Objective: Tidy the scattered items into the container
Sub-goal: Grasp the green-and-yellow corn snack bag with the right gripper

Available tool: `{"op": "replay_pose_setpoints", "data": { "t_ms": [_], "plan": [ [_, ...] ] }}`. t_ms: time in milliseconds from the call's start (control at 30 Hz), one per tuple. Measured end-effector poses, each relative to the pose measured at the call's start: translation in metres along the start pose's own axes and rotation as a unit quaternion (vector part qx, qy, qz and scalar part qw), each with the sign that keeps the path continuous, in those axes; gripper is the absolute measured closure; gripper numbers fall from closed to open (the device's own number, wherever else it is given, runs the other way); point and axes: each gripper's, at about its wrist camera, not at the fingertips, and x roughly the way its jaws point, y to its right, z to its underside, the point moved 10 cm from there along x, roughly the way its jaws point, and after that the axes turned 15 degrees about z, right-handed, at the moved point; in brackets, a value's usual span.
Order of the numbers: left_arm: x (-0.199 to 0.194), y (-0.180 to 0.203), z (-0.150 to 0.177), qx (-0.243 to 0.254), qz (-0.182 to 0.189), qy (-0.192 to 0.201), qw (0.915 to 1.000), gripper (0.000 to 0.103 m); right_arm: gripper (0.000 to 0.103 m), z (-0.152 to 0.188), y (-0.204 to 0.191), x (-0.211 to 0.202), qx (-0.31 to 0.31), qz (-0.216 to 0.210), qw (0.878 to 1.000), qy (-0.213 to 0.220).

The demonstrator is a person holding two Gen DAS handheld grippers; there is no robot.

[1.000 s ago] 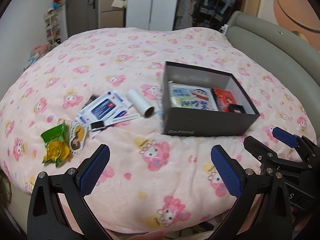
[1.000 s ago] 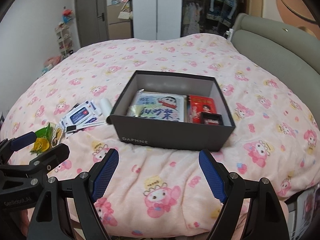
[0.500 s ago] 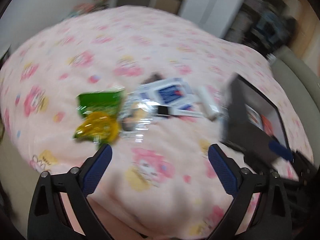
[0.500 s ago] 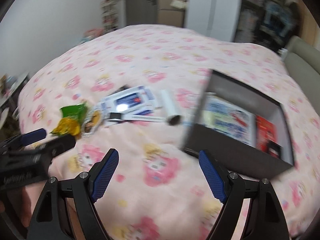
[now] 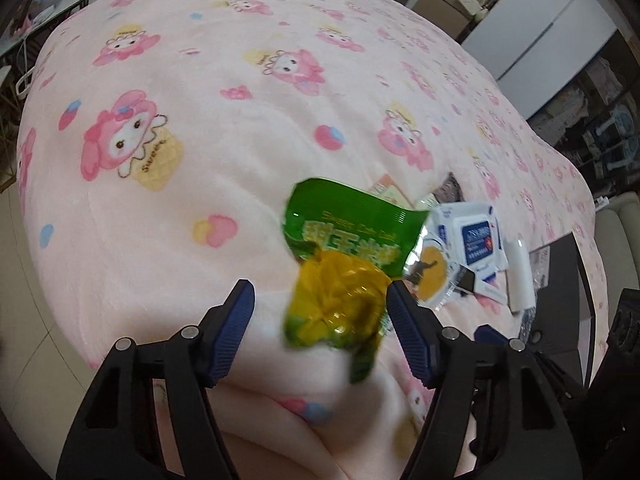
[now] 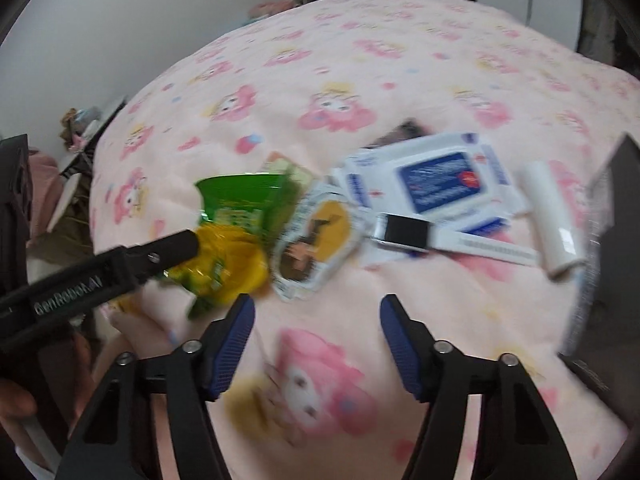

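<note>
Left gripper (image 5: 318, 312) hangs spread wide around the green-yellow snack packet (image 5: 340, 280) on the pink blanket (image 5: 160, 240); right gripper (image 6: 316, 332) also gapes, empty. Judgement: the squeeze should land on the crinkled yellow bulk, not loose film. Container (image 6: 616, 216) sits at right.

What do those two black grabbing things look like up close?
Each tool is a black plastic frame with two angular fingers, silver pivot screws and ribbed blue pads: left tool, right tool. The left tool's side carries pale lettering, too blurred to read. No cables show.
</note>
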Motion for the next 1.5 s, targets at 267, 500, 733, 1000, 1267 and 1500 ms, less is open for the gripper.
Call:
{"op": "replay_pose_setpoints", "data": {
  "t_ms": [267,500,733,1000,1267,1500],
  "plan": [
    [0.024,-0.014,-0.006,-0.065,0.056,-0.042,0.9954,0.035,0.043,-0.010,-0.038,0.045,0.036,-0.124,0.990,-0.057],
    [0.027,0.023,0.028,-0.024,0.086,-0.097,0.9913,0.064,0.063,-0.001,-0.053,0.030,0.033,-0.165,0.984,-0.065],
    [0.027,0.064,0.061,0.001,0.145,-0.128,0.9811,0.072,0.068,0.030,-0.027,0.001,0.030,-0.096,0.994,-0.039],
    [0.013,0.065,0.055,-0.007,0.152,-0.102,0.9831,0.056,0.068,0.040,0.022,-0.022,0.072,-0.057,0.995,-0.035],
    [0.047,0.047,0.046,-0.034,0.143,-0.114,0.9826,0.049,0.055,0.018,0.009,0.013,0.052,-0.102,0.991,-0.067],
    [0.050,0.060,0.056,0.003,0.135,-0.126,0.9828,0.046,0.066,0.026,0.000,0.015,0.061,-0.149,0.985,-0.063]
  ]
}}
